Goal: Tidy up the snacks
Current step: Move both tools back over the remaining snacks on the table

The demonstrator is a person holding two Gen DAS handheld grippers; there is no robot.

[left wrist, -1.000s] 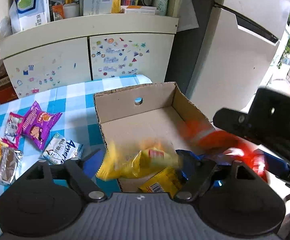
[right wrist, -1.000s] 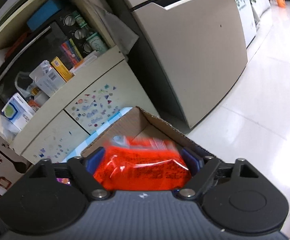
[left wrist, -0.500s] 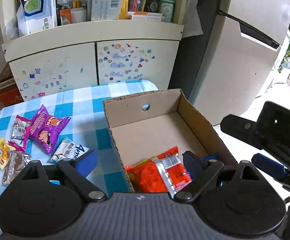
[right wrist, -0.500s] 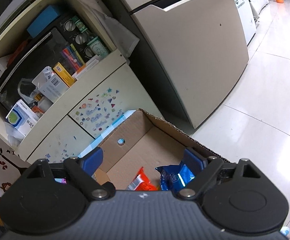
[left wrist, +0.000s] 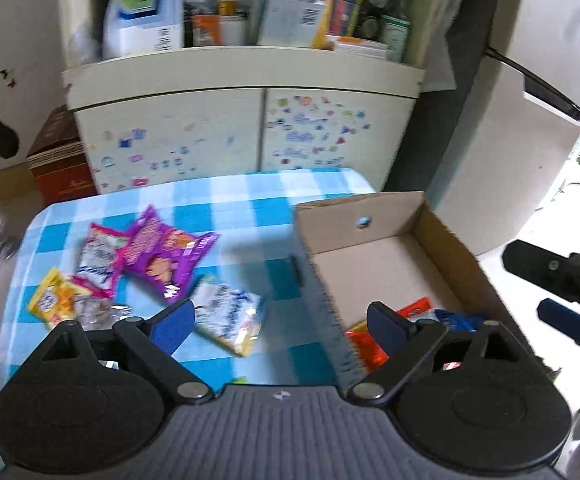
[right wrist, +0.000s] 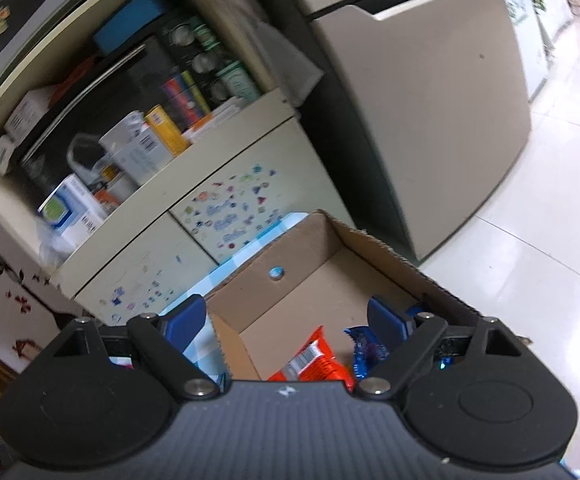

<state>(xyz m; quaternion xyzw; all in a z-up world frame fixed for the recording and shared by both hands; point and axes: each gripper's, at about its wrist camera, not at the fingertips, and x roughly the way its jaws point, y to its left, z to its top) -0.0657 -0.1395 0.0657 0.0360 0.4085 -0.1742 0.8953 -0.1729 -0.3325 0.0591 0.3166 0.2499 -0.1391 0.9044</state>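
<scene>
A cardboard box [left wrist: 442, 236] [right wrist: 314, 264] stands on the right of the blue checked table [left wrist: 250, 196]. An orange packet [left wrist: 410, 312] [right wrist: 310, 360] and a blue packet [left wrist: 458, 318] [right wrist: 360, 344] lie in its near end. Several packets lie on the cloth to its left: a purple one [left wrist: 162, 254], a white one [left wrist: 230, 312], a pink-edged one [left wrist: 98, 256] and a yellow one [left wrist: 52, 298]. My left gripper [left wrist: 278, 324] is open and empty above the box's left wall. My right gripper [right wrist: 286, 318] is open and empty above the box; it also shows in the left wrist view [left wrist: 562, 316].
A cream cabinet [left wrist: 246, 120] with stickers and a cluttered shelf stands behind the table. A refrigerator [left wrist: 530, 112] stands at the right with white floor [right wrist: 530, 240] beside it. A brown carton [left wrist: 58, 164] sits on the floor at the left.
My right gripper opened and the orange packet dropped into the box. My left gripper let go of the yellow packet a second ago and has swung left toward the loose packets.
</scene>
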